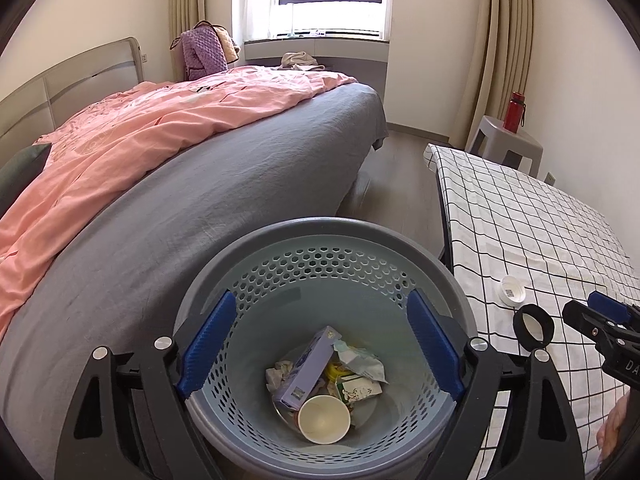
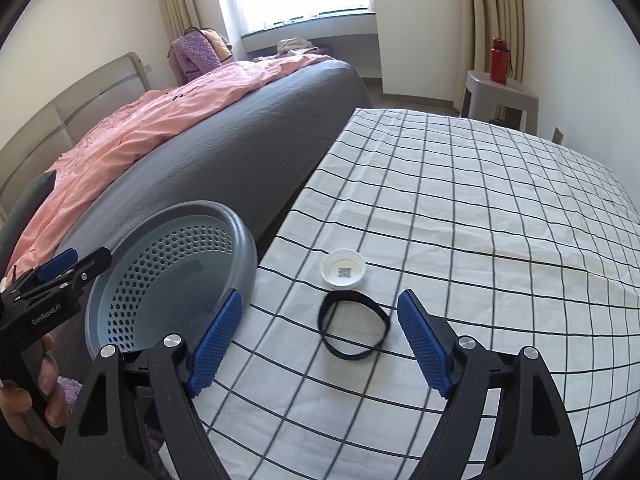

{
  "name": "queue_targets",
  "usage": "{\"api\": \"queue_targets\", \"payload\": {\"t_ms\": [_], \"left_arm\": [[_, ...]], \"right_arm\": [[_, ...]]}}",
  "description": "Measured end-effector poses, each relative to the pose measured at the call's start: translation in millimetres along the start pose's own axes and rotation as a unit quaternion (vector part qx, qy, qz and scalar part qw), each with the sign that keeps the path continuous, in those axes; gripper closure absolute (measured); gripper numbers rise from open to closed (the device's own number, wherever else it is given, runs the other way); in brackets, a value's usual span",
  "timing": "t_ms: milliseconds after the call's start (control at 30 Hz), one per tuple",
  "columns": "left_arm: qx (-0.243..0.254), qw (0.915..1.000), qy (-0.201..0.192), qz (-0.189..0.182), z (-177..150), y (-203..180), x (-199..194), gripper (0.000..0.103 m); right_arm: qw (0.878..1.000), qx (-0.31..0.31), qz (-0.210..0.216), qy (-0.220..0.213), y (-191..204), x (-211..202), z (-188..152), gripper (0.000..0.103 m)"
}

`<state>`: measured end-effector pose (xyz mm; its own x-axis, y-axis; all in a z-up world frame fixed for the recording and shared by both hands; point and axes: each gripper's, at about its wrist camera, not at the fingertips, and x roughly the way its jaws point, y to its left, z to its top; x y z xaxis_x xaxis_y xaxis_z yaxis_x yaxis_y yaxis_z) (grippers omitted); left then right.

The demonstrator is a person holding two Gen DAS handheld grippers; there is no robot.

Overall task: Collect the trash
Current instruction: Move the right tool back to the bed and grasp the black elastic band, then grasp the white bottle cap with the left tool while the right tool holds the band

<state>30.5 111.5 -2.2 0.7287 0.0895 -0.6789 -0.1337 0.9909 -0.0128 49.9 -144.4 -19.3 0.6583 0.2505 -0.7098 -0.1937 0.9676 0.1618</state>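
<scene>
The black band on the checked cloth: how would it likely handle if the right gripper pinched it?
The black band looks thin and slightly out of round, so probably floppy and light. Lying flat on the checked cloth, it could snag or drag fabric when pinched.

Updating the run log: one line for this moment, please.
left gripper: open, over bin | right gripper: open, nothing held, facing black band | white lid on checked cloth

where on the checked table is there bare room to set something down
Most of the checked tablecloth is bare: everything beyond the white lid toward the grey stool and the wall. It is crowded only at the near edge by the bin, where the lid and black band lie.
</scene>
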Motion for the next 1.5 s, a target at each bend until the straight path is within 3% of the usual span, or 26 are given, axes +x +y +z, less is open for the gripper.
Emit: {"api": "queue_targets", "payload": {"t_ms": [300, 700, 933, 1033, 1200, 1500], "left_arm": [[0.017, 0.9995, 0.003, -0.027, -2, -30, 0, 0.019], [0.036, 0.9983, 0.015, -0.044, -6, -60, 7, 0.019], [0.033, 0.9982, 0.022, -0.045, -6, -58, 11, 0.019], [0.034, 0.9981, 0.023, -0.045, -6, -58, 12, 0.019], [0.038, 0.9979, 0.025, -0.045, -7, -59, 12, 0.019], [0.068, 0.9958, 0.034, -0.05, -14, -78, 15, 0.019]], "right_arm": [[0.999, 0.017, -0.032, 0.03, -38, 10, -18, 0.024], [0.997, -0.023, -0.033, 0.073, -17, 51, -24, 0.026], [0.995, -0.036, -0.04, 0.084, -10, 65, -24, 0.037], [0.994, -0.046, -0.044, 0.086, -5, 68, -25, 0.048], [0.995, -0.042, -0.033, 0.085, -6, 66, -23, 0.078], [0.997, 0.008, -0.018, 0.069, -34, 45, -17, 0.081]]}}
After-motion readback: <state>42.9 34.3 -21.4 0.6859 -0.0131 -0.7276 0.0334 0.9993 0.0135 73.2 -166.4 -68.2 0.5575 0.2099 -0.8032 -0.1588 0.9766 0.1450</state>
